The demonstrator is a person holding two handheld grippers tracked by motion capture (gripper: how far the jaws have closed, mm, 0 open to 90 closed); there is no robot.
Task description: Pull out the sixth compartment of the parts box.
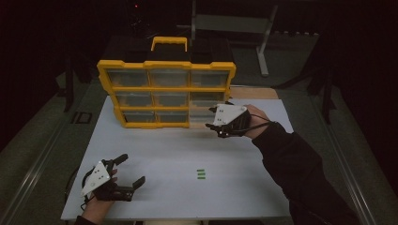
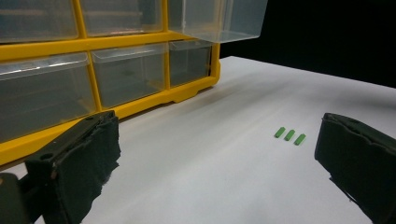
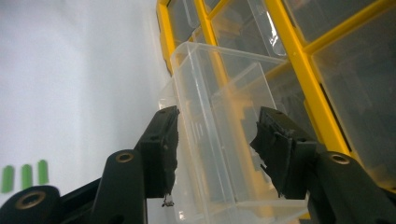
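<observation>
A: High view, over a white table [image 1: 187,154]: a yellow cabinet [image 1: 166,93] of clear drawers stands at twelve o'clock, and the right gripper [image 1: 217,123] meets its lower right corner, near two o'clock.

B: And the jaws?

A: Right gripper view has them spread either side of a clear drawer [image 3: 219,140] pulled out of the frame. The left pad looks to touch the drawer wall; the right pad stands just off it. No pinch.

B: The other hand?

A: Left gripper [image 1: 129,171] rests at seven o'clock, jaws wide apart with nothing between them.

B: Anything else on the table?

A: Three green pieces [image 1: 201,174] lie side by side near five o'clock, well apart from both grippers.

B: Any brand or lettering?

A: None can be read on cabinet, drawers or grippers.
</observation>
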